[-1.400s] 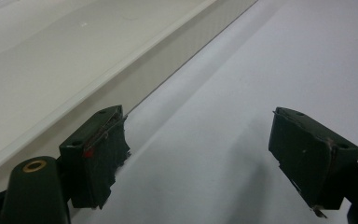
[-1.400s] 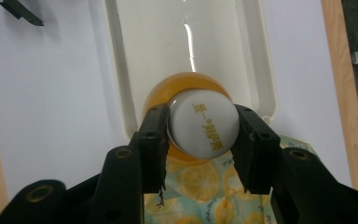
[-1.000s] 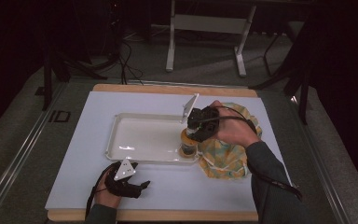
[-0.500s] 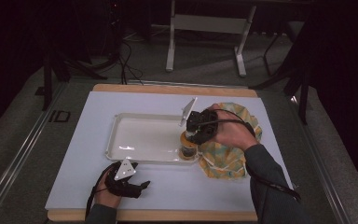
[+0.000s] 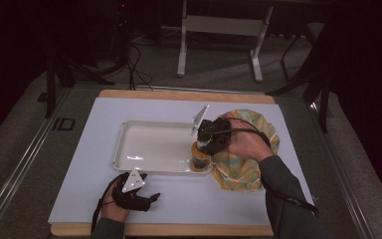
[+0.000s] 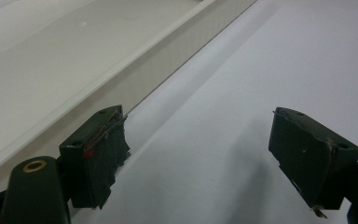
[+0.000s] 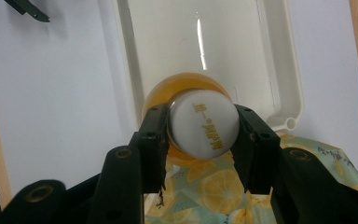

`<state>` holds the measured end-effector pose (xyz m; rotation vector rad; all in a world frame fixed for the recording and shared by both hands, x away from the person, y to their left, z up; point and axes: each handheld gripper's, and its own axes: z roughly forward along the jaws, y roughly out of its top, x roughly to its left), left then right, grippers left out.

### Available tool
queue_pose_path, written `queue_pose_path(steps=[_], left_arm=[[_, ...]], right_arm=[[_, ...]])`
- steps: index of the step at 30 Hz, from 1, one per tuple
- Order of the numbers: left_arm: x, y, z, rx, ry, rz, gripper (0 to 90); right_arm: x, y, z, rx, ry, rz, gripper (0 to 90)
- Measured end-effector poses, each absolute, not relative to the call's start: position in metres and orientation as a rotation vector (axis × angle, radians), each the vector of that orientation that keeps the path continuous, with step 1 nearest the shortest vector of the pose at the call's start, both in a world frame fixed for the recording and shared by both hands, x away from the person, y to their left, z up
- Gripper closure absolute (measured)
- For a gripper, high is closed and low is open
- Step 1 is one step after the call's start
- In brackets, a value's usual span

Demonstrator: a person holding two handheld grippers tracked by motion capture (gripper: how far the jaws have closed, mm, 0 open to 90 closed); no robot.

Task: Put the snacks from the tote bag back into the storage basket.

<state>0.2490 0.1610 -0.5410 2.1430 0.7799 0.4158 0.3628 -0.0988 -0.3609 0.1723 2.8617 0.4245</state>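
High view, right gripper (image 5: 202,151): held over the near right corner of the white tray (image 5: 151,127), jaws pointing down and clamped on the white cap of an orange bottle (image 5: 199,162).
High view, bottle: upright directly beneath this gripper, at the tray's corner wall; whether its base rests on the tray floor or hangs just above it cannot be told.
High view, cloth: a lemon-print cloth (image 5: 241,167) lies bunched under the right hand and wrist, touching the tray's right edge.
High view, left gripper (image 5: 151,198): resting on the white mat (image 5: 298,149) in front of the tray's near wall, well apart from the bottle, jaws spread and empty.
Left gripper view, jaws: spread wide with bare mat between them; the tray wall (image 6: 135,70) runs just beyond the left jaw.
Right gripper view, grip: both jaws press the sides of the bottle cap (image 7: 204,123), which bears gold lettering; the orange body (image 7: 161,95) bulges out beyond it.
Right gripper view, surroundings: the tray floor (image 7: 233,51) stretches ahead of the jaws, the cloth (image 7: 209,186) lies beneath them.
Step in hand, judged: transfer of the bottle from the cloth into the tray, at the lowering stage.
Next move, judged: settle the base flat on the tray floor clear of the corner wall, then spread the jaws and lift straight off so the cap is not dragged over.
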Motion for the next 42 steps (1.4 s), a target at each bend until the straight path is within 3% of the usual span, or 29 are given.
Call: queue_pose_path(steps=[32,42], left_arm=[[0.2494,0.1610,-0.5412,2.143,0.783,0.413,19.1],[0.2493,0.1609,-0.5411,2.142,0.782,0.414,19.1]], right_arm=[[0.3630,-0.0942,-0.3602,0.222,2.911,0.372,58.1],[0.3660,-0.0973,-0.3622,0.247,2.875,0.384,49.4]])
